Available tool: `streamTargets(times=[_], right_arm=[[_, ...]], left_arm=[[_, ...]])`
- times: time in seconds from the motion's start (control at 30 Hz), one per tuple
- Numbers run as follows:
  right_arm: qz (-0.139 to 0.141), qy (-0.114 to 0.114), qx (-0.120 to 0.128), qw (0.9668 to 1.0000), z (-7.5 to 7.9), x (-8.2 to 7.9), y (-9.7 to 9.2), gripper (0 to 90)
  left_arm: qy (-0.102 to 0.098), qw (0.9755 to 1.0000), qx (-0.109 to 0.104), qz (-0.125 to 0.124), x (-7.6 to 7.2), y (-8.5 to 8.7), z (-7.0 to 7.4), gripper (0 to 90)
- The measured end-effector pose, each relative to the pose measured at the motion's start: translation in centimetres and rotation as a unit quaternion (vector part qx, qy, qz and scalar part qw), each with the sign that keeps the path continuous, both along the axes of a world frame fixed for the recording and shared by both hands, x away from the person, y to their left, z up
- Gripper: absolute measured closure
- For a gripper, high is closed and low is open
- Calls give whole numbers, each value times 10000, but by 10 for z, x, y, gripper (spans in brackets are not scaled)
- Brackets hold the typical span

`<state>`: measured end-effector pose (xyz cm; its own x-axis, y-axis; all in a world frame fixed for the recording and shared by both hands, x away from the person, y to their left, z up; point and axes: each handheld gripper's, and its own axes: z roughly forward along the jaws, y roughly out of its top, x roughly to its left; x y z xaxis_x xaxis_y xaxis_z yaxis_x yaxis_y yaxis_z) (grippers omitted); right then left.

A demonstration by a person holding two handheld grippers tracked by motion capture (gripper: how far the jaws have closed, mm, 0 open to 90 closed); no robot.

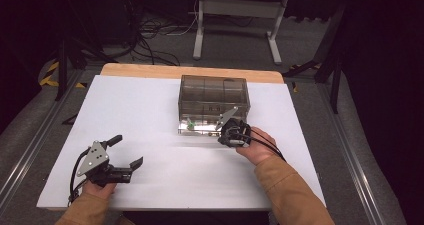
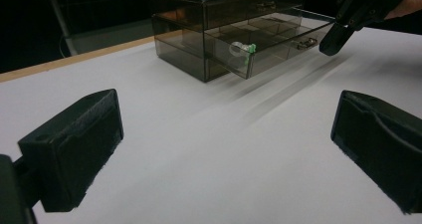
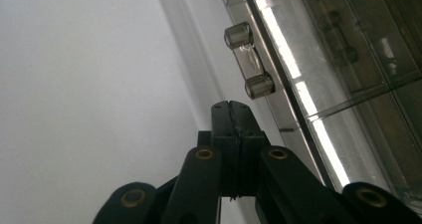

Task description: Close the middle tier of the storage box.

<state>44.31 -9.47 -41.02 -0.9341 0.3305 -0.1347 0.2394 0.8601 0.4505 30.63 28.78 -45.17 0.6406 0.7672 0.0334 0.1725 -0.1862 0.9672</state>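
Near the front left corner of the white desk [image 1: 150,110], the left hand-held gripper [image 1: 128,151] rests low in the person's left hand [image 1: 99,189], its jaws spread wide with nothing between them. In the left gripper view the two black jaws stand far apart over bare desk surface, and the cable trails from the gripper toward the front edge.

Toward the middle of the desk, closer to the back edge, stands a smoky see-through drawer box [image 1: 214,96]. Its bottom drawer [image 2: 278,47] is pulled out a little way toward the front edge, and a small clear object with a green end [image 2: 242,49] lies inside it, near the drawer's left front corner.

Just right of the drawer's front, the right hand-held gripper [image 1: 223,135] is held in the person's right hand [image 1: 261,147]. Its jaws are pressed together with nothing held between them. In the right gripper view the closed tips [image 3: 232,109] sit just beside the drawer's clear handle [image 3: 249,60], apart from it and not touching.
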Motion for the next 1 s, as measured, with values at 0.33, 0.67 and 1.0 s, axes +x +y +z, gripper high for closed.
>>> streamTargets(times=[0.33,0.67,1.0], right_arm=[[-76,-52,-72,9999,-4,3,-2,900],[-126,-130,-98,9998,-5,4,-1,900],[-162,-220,-61,9996,-4,6,-1,900]], left_arm=[[3,10000,-3,0,0,0,0,9],[1,10000,-3,-1,0,0,0,9],[4,10000,-1,0,0,0,0,9]])
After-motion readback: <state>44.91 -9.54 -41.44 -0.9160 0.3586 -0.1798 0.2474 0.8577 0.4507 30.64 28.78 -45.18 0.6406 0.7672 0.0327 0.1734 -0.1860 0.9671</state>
